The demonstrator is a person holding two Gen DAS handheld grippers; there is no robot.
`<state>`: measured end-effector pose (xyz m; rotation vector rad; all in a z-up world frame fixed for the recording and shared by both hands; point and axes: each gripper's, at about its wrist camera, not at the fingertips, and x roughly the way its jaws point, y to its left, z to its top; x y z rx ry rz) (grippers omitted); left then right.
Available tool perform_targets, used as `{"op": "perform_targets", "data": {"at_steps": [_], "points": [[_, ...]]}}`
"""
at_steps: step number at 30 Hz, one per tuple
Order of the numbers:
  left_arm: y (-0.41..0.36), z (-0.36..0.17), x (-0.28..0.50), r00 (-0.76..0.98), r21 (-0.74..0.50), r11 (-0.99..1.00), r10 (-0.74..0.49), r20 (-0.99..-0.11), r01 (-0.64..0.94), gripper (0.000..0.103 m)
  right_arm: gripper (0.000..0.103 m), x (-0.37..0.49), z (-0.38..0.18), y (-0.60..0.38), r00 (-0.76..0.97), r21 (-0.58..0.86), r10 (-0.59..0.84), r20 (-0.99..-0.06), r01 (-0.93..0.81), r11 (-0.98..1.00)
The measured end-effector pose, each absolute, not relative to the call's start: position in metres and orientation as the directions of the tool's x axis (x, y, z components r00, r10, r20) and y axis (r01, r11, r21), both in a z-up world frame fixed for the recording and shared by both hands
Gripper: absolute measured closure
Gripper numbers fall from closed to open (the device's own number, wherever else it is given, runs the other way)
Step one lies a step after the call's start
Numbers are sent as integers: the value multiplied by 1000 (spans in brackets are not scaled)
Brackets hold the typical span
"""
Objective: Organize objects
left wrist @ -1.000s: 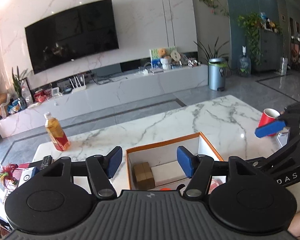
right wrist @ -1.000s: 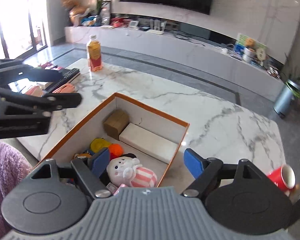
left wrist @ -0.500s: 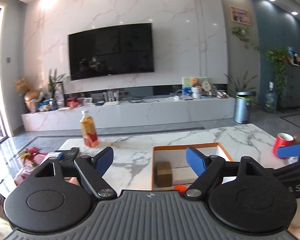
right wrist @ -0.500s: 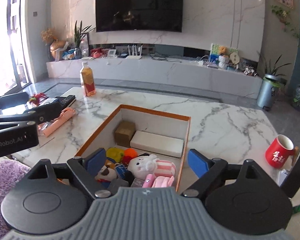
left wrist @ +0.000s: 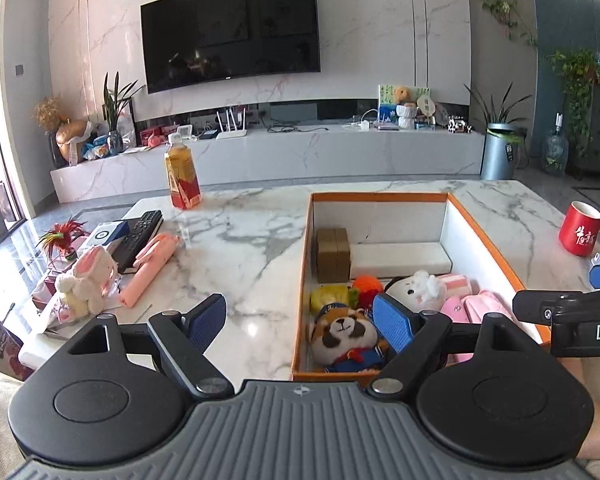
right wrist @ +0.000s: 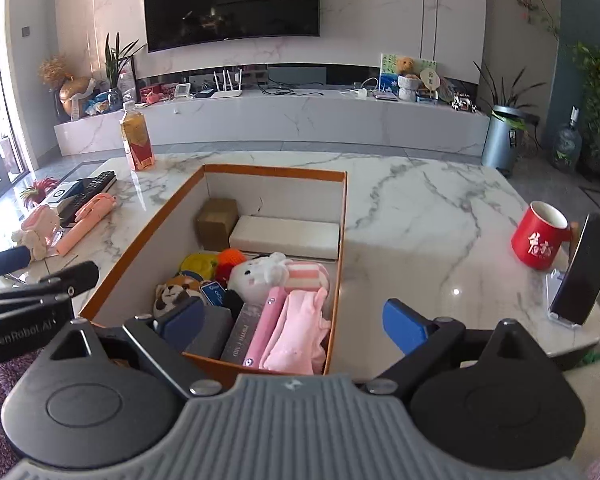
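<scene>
While both grippers hover with jaws apart, gripping nothing, much stays hidden: left gripper (left wrist: pixel 300 322) blocks the orange box's (left wrist: pixel 488 240) near corner, right gripper (right wrist: pixel 296 326) covers the box front. Left to right on the table: one bunny plush (left wrist: pixel 86 282), one remote (left wrist: pixel 138 234), one bottle (left wrist: pixel 182 174), one red mug (left wrist: pixel 580 234).

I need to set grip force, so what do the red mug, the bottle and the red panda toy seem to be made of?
Red mug: probably glazed ceramic, glossy with thick white rim. Bottle: likely clear plastic, amber drink showing through, printed label. Red panda toy: soft plush, fuzzy matte surface.
</scene>
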<state>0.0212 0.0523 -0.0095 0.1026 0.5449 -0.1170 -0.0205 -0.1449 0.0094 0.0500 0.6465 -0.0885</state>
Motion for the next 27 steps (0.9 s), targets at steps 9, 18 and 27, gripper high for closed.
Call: {"op": "perform_targets", "data": {"at_steps": [9, 18, 27], "points": [[42, -14, 18, 823, 83, 987, -70, -563, 141, 8, 5, -28, 0, -152, 766, 46, -72, -639, 131, 990], [37, -15, 21, 810, 80, 988, -62, -583, 132, 8, 5, -24, -8, -160, 746, 74, -59, -663, 144, 987], [32, -9, 18, 815, 84, 987, -63, -576, 135, 8, 5, -28, -6, -161, 753, 76, -56, -656, 140, 987]]}}
